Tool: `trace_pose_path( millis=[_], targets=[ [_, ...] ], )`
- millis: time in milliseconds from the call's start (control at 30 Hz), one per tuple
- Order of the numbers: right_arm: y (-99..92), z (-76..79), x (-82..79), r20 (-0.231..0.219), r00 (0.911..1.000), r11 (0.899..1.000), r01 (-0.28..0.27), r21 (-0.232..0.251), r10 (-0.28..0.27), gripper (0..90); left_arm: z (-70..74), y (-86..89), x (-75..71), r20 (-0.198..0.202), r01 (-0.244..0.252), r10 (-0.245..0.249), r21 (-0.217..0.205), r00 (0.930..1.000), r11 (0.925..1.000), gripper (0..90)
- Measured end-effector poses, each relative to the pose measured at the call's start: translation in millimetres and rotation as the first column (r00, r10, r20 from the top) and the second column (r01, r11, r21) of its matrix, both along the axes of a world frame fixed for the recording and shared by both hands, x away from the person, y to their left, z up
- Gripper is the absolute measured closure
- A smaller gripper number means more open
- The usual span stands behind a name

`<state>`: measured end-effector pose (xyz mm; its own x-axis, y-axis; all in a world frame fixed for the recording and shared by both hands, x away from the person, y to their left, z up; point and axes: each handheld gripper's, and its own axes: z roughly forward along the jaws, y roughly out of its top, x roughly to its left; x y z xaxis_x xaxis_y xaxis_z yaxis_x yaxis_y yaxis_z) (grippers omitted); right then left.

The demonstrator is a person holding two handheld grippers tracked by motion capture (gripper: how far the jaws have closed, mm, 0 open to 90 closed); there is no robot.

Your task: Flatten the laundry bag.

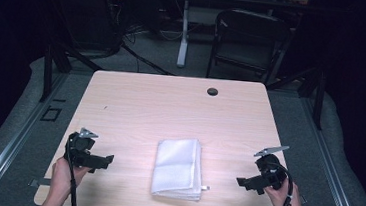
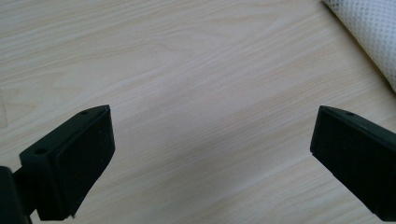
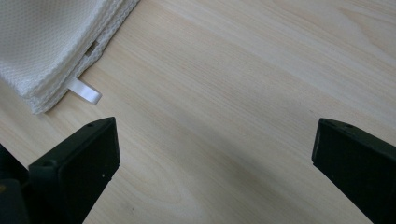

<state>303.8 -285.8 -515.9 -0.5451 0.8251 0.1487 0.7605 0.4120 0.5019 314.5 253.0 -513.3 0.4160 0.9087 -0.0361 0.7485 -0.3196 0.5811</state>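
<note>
Two grippers, left (image 1: 108, 159) and right (image 1: 241, 181), flank folded white towel (image 1: 178, 168) at desk (image 1: 170, 107) near edge, well apart from it. Fingers released, wide, empty. Step, judged: approach before grasp. Next: close on towel corner beside loop tag (image 3: 84, 90).

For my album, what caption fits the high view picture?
Two open claws, left claw and right claw, wait on either side of a folded white towel on the wooden table.

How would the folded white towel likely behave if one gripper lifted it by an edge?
The folded white towel is soft woven cloth in stacked layers, so it would probably droop and unfold. It looks light. Pushed across the smooth wooden table, it would likely slide or bunch, not roll.
</note>
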Motion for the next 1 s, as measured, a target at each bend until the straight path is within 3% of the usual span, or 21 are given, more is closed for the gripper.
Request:
trace_pose_path(
  millis=[233, 400, 500, 700, 833, 1000],
  targets=[
    [3.1, -1.0, 1.6, -0.008, 0.9999, 1.0, -0.012, 0.006, 0.012, 1.0, 2.3, -7.7, -1.3, 0.009, 0.012, -0.013, 0.012, 0.9999, 0.9999, 0.2],
    [9.2, 2.1, 2.4, 0.004, 0.9992, 0.999, -0.038, -0.016, 0.039, 1.3, 6.3, -20.2, -6.8, 0.01, 0.042, -0.042, -0.002, 0.9991, 0.9991, 0.2],
    [12.5, 2.0, 2.6, -0.002, 0.999, 0.999, -0.045, 0.001, 0.045, 1.6, 9.0, -29.3, -9.2, 0.019, 0.068, -0.068, -0.003, 0.9975, 0.9977, 0.3],
    [14.1, 3.9, 1.8, -0.001, 0.9993, 0.999, -0.037, -0.004, 0.037, 2.6, 12.4, -53.9, -15.8, 0.024, 0.146, -0.146, -0.008, 0.9891, 0.9893, 0.2],
    [16.2, 5.7, 0.5, 0.008, 0.9995, 1.0, -0.031, -0.004, 0.031, 3.4, 13.1, -65.2, -19.4, 0.039, 0.167, -0.167, -0.005, 0.9852, 0.9859, 0.1],
    [16.7, 4.4, 1.2, 0.002, 0.9996, 1.0, -0.027, -0.002, 0.027, 4.5, 10.8, -89.6, -22.6, 0.042, 0.229, -0.229, 0.005, 0.9726, 0.9735, 0.0]
  ],
)
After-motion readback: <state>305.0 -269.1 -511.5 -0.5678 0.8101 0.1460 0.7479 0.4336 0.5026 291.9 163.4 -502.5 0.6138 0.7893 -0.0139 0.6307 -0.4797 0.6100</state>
